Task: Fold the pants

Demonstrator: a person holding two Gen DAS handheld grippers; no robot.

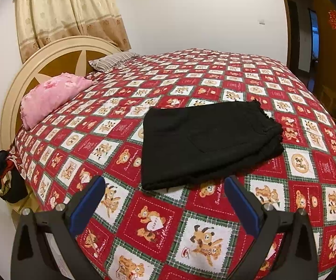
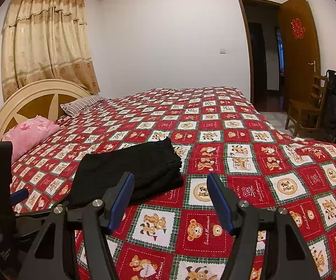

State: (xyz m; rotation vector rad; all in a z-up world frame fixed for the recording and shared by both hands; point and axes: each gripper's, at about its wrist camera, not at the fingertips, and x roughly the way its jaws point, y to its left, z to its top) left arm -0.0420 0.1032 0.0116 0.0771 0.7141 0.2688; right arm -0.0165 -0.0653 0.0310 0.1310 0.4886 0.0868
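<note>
1. On the bed (image 1: 214,210), toward its near edge, the pants (image 1: 210,144) lie as a compact black rectangle on the red bear-print cover, several layers stacked, with the frayed hem ends at the far right corner.
2. The left tool (image 1: 165,200) hangs above the cover just near of the bundle's near edge; its blue-padded fingers (image 1: 88,205) stand wide apart and hold nothing.
3. The right tool (image 2: 170,200) sits to the right of the bundle's near right corner, jaws likewise spread and empty. Neither tool touches the fabric.
4. Step in hand, as a judgement: the folding appears essentially complete, since the garment is reduced to a small layered packet and both tools are clear of it.
5. Next move, if any: a final tidy. The stacked right edge looks slightly stepped, so squaring it would call for a light press or nudge with the fingers low and flat to the cover, not a pinch that could lift and disturb the upper layers.
6. Surroundings: a pink pillow (image 1: 51,98) and a striped pillow (image 1: 112,61) rest by the headboard (image 1: 58,56), well apart from the work area.
</note>
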